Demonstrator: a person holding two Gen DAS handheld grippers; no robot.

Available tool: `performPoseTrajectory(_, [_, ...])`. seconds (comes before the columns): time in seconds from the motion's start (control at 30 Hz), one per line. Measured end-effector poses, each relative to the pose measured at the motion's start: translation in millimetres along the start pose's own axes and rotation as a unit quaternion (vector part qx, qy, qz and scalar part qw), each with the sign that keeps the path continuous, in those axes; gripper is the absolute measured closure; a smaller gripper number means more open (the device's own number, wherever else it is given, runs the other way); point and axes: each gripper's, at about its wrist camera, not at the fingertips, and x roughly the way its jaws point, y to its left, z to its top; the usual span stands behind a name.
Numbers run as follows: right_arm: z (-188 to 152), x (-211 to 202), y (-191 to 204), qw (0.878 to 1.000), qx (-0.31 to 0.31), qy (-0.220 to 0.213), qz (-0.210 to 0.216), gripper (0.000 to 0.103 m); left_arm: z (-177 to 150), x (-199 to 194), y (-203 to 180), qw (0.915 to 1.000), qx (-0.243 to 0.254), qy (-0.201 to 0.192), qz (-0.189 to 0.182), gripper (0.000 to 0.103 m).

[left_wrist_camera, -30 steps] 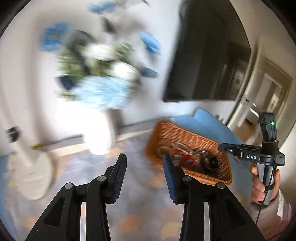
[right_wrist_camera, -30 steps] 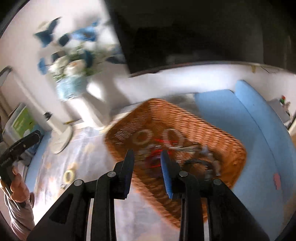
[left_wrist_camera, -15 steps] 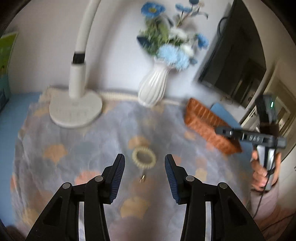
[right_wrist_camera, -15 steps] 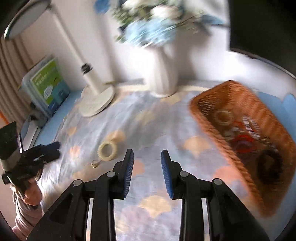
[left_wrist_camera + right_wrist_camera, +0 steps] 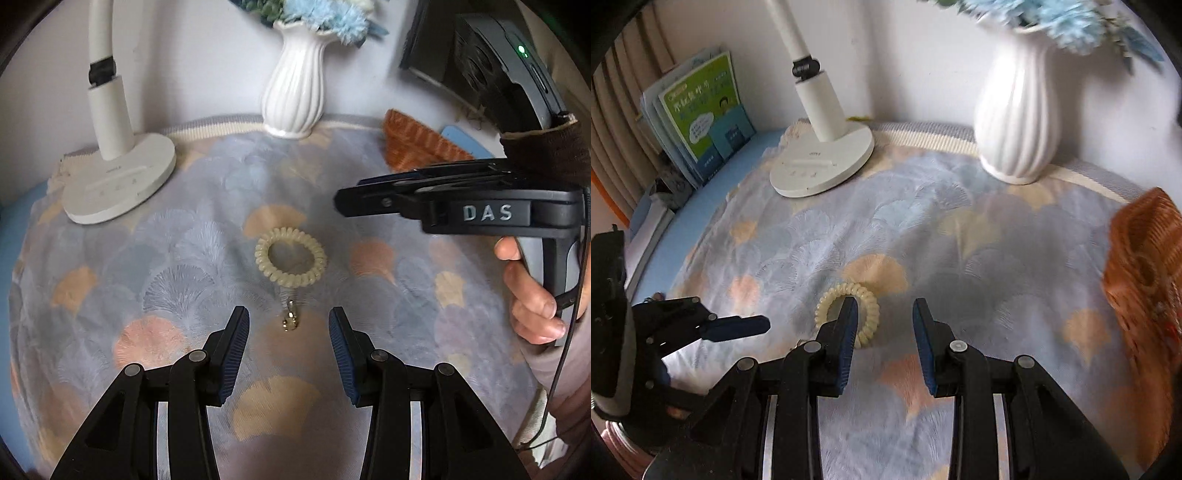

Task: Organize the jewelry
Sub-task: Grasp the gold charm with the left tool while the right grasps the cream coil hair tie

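While we hover: left claw (image 5: 288,325) empty, jaws apart, charm (image 5: 290,320) between them.
Grip: we close gently on charm.
Right claw (image 5: 882,317): empty, parted.

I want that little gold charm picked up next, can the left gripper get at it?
Probably yes: the gold charm lies bare on the cloth just ahead of the open left gripper, with only the spiral hair tie beyond it.

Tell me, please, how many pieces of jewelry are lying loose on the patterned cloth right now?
2: a cream spiral band mid-cloth, and a small gold charm just in front of it. Others may be hidden in the wicker basket at the right.
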Motion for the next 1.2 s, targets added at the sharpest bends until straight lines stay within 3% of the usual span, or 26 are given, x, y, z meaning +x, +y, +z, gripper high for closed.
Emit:
performPoseTrajectory(0.2, [2, 20, 0, 1.000, 0.004, -0.002, 0.026, 0.070, 3, 1, 0, 0.9999, -0.003, -0.010, -0.006, 0.057])
performPoseTrajectory(0.4, [-5, 31, 7, 0.999, -0.021, -0.014, 0.021, 0.070, -1, 12, 14, 0.9976, -0.041, -0.006, -0.056, 0.057])
performPoseTrajectory(0.77, [-15, 44, 33, 0.995, -0.088, -0.016, -0.046, 0.068, -3, 11, -1, 0.9991, -0.014, -0.006, -0.039, 0.057])
performPoseTrajectory(0.9, [-15, 43, 33, 0.995, -0.088, -0.018, -0.045, 0.068, -3, 12, -3, 0.9994, -0.010, -0.002, -0.034, 0.073])
performPoseTrajectory(0.97, [-16, 43, 33, 0.995, -0.087, -0.018, -0.044, 0.069, -4, 12, -5, 0.9996, -0.004, -0.002, -0.028, 0.074])
performPoseTrajectory(1.2, [-17, 43, 36, 0.994, -0.092, -0.020, -0.051, 0.090, -3, 13, -4, 0.9999, -0.006, -0.004, -0.013, 0.085])
